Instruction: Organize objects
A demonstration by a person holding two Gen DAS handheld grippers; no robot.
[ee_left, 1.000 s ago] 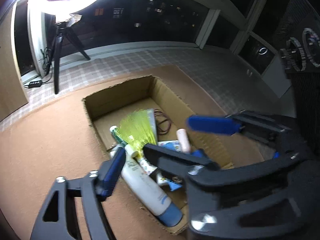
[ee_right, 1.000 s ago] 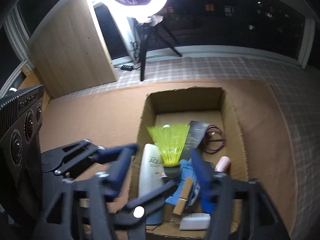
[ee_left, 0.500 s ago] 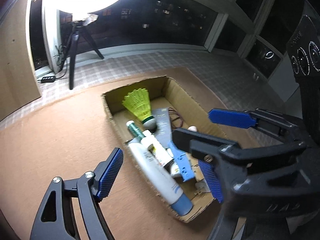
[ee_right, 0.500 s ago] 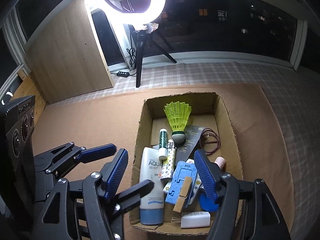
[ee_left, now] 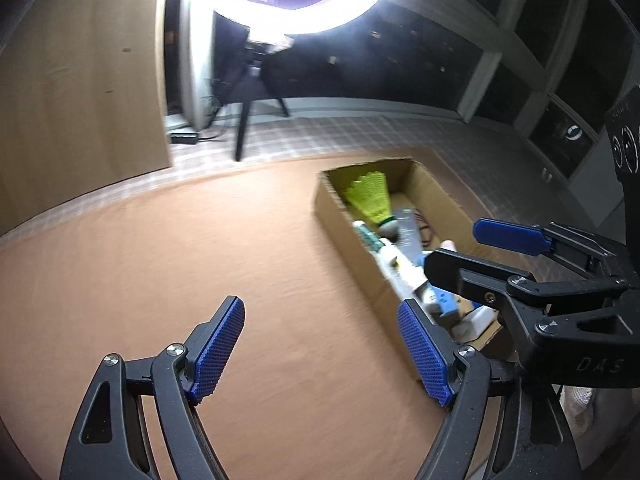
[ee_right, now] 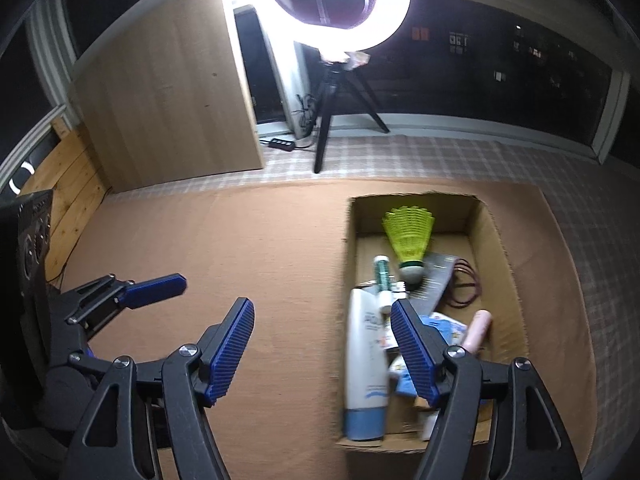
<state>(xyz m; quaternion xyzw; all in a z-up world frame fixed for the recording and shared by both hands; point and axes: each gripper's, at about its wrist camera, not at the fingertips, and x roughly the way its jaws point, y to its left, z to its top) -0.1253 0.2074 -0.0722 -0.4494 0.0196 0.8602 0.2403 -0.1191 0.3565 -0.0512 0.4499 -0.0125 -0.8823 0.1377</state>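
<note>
Left gripper with blue ribbed pads: jaws just widened, spread wide, empty, over bare brown mat. Right gripper: likewise parted, holding nothing. Open cardboard box at right, containing yellow plastic shuttlecock far, white lotion bottle near.

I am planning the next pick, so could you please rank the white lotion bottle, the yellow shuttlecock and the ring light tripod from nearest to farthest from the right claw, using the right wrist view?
1. White lotion bottle, in the box beside the right claw.
2. Yellow shuttlecock, towards the box's far end.
3. Ring light tripod, on the checked floor beyond the mat.
</note>
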